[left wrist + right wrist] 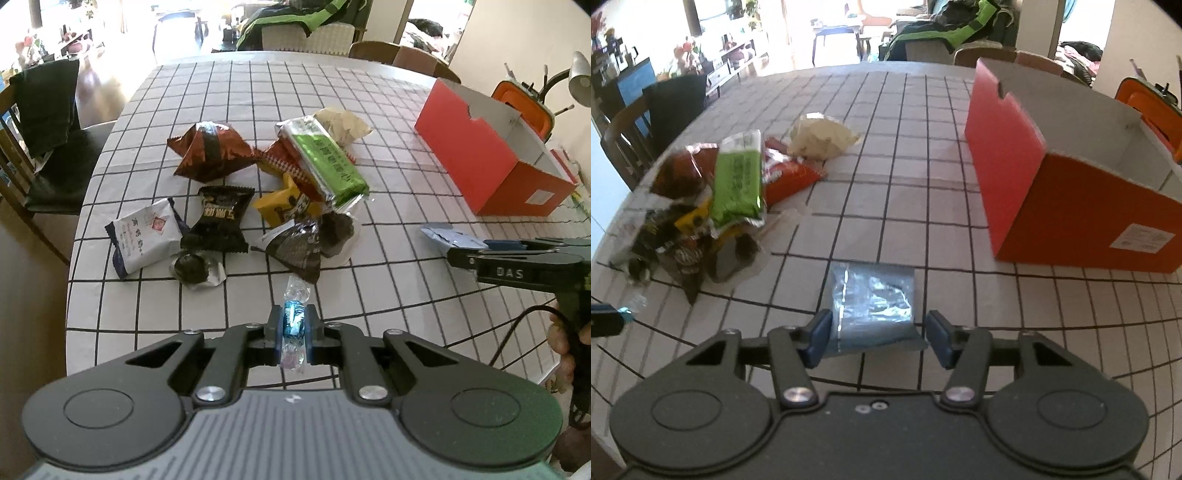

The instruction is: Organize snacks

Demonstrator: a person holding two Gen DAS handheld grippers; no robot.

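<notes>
Gripping a blue wrapped candy [293,320], your left gripper [293,328] is clamped shut, the candy's long axis running out along the fingers. Your right gripper [875,338] stands part open around the blue sachet [872,301], which lies flat on the tabletop [923,184], left pad touching, right pad apart. The red box [1082,221] sits by the right edge, nearest your right hand.

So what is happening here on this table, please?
A person is sorting snacks with two handheld grippers. The left gripper is shut on a small blue candy. The right gripper is open around a blue packet lying on the checked tablecloth. A pile of snacks waits nearby, beside an open red box.
</notes>
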